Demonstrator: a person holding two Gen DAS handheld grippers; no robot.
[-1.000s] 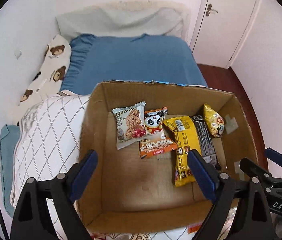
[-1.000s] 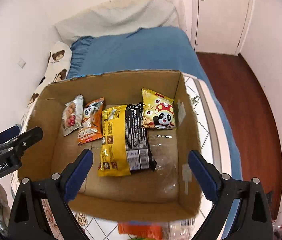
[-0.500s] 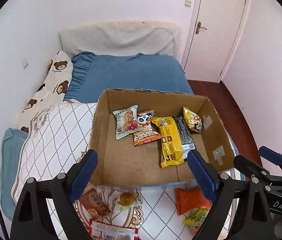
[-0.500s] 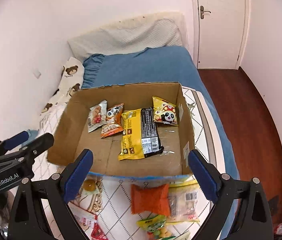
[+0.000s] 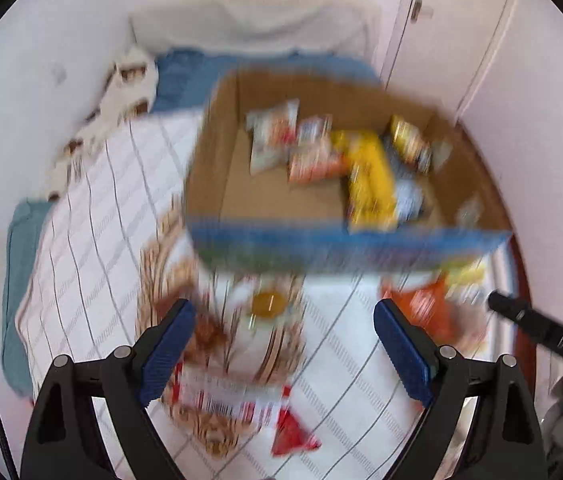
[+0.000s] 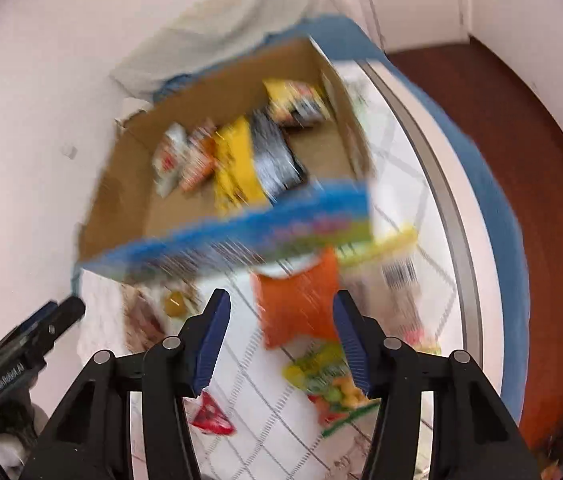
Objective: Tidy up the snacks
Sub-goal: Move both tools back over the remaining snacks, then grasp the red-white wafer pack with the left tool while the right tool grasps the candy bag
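Note:
Both views are motion-blurred. A cardboard box (image 5: 217,176) with a blue front wall sits on the bed and holds several snack packets, among them a yellow one (image 5: 369,176). It also shows in the right wrist view (image 6: 129,184). Loose snacks lie on the quilt in front of it: an orange packet (image 6: 297,304), a green-yellow packet (image 6: 329,380), a small round yellow snack (image 5: 267,303) and a red-white packet (image 5: 233,396). My left gripper (image 5: 285,344) is open and empty above the quilt. My right gripper (image 6: 279,336) is open, its pads either side of the orange packet, apart from it.
The white diamond-pattern quilt (image 5: 93,216) covers the near bed, with blue bedding (image 5: 209,64) and a bear-print pillow (image 5: 121,92) behind. A white door (image 5: 441,20) and dark wood floor (image 6: 533,168) lie to the right. The wall runs along the left.
Both grippers have pulled back and down from the box toward the loose snacks in front. The right gripper's jaws have narrowed around the orange packet. The box contents are unchanged.

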